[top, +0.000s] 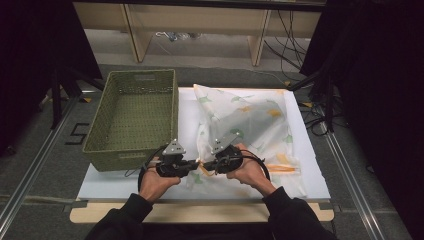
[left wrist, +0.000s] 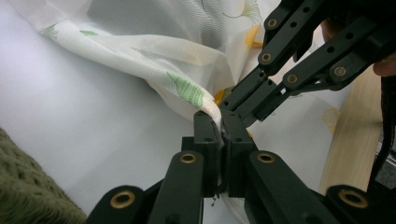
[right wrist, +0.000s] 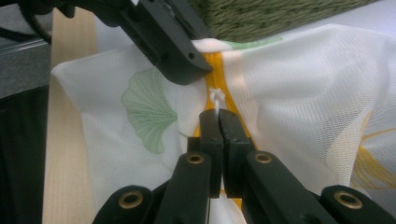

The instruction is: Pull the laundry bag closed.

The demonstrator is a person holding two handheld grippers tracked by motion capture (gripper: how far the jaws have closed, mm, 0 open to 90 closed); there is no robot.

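A white mesh bag (top: 250, 120) printed with green and orange leaves lies crumpled on the white table sheet (top: 310, 165). My left gripper (top: 197, 164) and right gripper (top: 204, 166) meet tip to tip at its near left edge. In the left gripper view the left gripper (left wrist: 219, 122) is shut on a fold of the mesh bag (left wrist: 154, 51). In the right gripper view my right gripper (right wrist: 217, 112) is shut on a white drawstring knot (right wrist: 216, 96) by the bag's orange band (right wrist: 214, 65).
An empty green woven basket (top: 134, 117) stands to the left of the bag, partly over the sheet's left edge. The wooden table edge (top: 200, 212) runs along the front. Shelving legs and cables lie on the floor behind.
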